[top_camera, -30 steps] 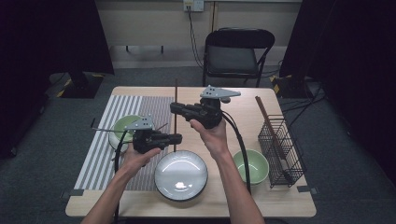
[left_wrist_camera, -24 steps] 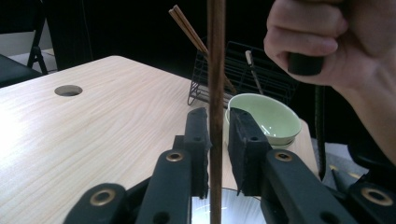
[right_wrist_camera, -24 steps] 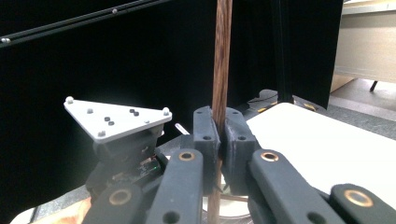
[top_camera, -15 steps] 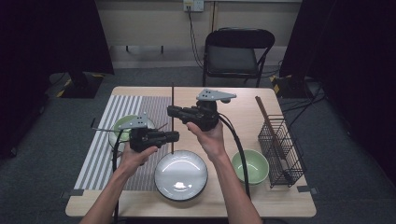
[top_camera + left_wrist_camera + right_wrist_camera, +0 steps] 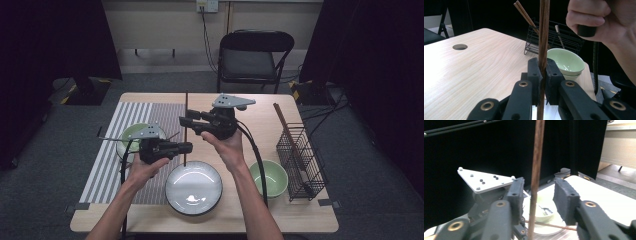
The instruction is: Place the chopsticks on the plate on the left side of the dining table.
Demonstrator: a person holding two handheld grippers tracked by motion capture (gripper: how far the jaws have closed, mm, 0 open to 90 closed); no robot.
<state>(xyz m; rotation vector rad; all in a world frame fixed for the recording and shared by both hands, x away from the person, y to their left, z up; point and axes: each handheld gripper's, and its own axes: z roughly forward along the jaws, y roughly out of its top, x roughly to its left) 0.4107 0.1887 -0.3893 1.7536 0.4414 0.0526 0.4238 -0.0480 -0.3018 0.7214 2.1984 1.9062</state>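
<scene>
Pale wooden counter (image 5: 260, 112) carries a white round plate (image 5: 194, 187) at six o'clock. Above the plate's twelve o'clock edge stands an upright dark wooden chopstick (image 5: 186, 125). The left hand-held gripper (image 5: 542, 75) clamps the chopstick low down. The right hand-held gripper (image 5: 537, 195) has just been opening, its jaws now apart with the chopstick standing untouched between them.

The wooden table (image 5: 260, 207) carries a striped mat (image 5: 107, 160), white plate (image 5: 194, 187), green bowl (image 5: 269, 178) (stacked) and wire rack (image 5: 300, 160).
</scene>
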